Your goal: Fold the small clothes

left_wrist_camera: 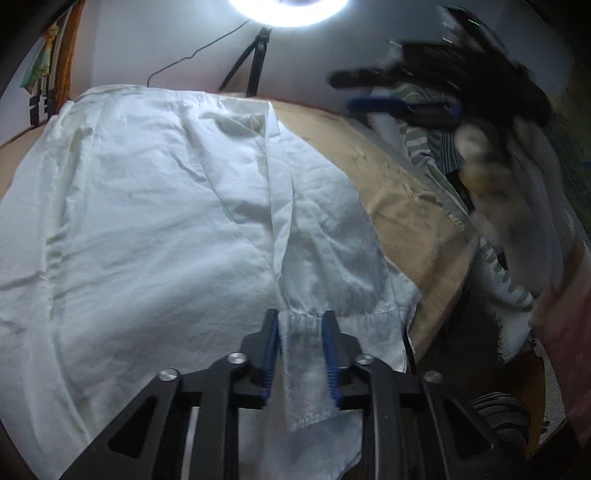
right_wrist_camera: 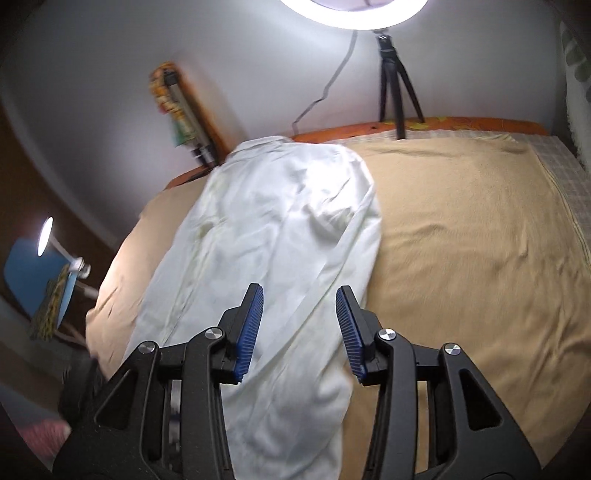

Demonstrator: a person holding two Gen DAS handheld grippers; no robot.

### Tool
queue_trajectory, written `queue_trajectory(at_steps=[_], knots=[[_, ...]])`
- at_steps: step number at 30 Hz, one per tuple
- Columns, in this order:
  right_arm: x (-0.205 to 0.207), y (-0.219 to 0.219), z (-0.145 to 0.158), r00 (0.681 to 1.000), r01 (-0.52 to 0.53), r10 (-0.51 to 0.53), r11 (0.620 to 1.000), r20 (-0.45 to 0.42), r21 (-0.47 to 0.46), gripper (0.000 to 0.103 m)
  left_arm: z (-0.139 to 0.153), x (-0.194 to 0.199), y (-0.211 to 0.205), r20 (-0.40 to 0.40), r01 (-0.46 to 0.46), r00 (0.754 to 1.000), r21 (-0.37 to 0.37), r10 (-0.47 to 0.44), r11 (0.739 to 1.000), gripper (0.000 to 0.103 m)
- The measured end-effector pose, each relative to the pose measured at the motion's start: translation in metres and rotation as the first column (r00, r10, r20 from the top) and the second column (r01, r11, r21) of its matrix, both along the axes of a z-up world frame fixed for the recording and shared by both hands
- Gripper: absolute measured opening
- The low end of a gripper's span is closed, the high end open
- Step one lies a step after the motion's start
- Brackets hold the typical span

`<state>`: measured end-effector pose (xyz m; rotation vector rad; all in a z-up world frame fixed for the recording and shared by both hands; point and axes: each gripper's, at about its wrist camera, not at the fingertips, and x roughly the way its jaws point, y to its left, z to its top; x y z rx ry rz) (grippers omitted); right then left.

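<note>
Cotton, thin and limp, is my reading of this crumpled white long-sleeved shirt (left_wrist_camera: 166, 206): light, soft, unlikely to slip off ribbed pads, but it will sag and crease wherever I leave it unsupported. It lies spread on the tan woven blanket (right_wrist_camera: 461, 240) covering the bed, body flat, one sleeve laid across the front. My left gripper (left_wrist_camera: 300, 350) has the sleeve's gathered cuff (left_wrist_camera: 303, 321) between its blue pads (left_wrist_camera: 271, 354); the jaws stand narrow, yet I cannot tell whether they truly pinch the cloth. My right gripper (right_wrist_camera: 299, 332) hovers spread and empty above the shirt's near end. I would take hold at seams, cuffs or hems, where doubled fabric gives the pads something firm.

The blanket looks soft and slightly rucked, so it may drag along with the shirt. Behind the bed, a pale wall, a bright ring light (right_wrist_camera: 354, 11) on a small black tripod (right_wrist_camera: 397, 85), and its dangling cable.
</note>
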<state>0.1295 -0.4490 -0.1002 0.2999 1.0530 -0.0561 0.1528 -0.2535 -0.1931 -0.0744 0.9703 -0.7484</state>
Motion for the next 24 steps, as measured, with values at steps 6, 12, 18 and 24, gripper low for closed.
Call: queue_trajectory(at_steps=[6,12,18,24], knots=[[0.082,-0.042,-0.040,0.992,0.086,-0.091,0.995,-0.092,-0.058,0.044,-0.006,0.003,0.005,-0.043,-0.016,0.999,-0.087,0.012,0.996,0.001],[0.130,-0.062,-0.077,0.971,0.082,-0.110,0.987,-0.211,-0.137,0.023,0.000,0.002,0.008,-0.070,-0.029,0.997,-0.144,0.019,0.989,0.000],[0.141,-0.066,-0.086,0.969,0.079,-0.098,0.992,-0.226,-0.094,0.004,0.002,0.002,0.009,-0.098,-0.043,0.995,-0.194,0.024,0.980,0.000],[0.164,-0.012,-0.054,0.983,-0.067,0.037,0.984,-0.179,-0.164,0.004,0.005,-0.003,0.025,-0.152,-0.106,0.986,-0.270,0.066,0.957,0.000]])
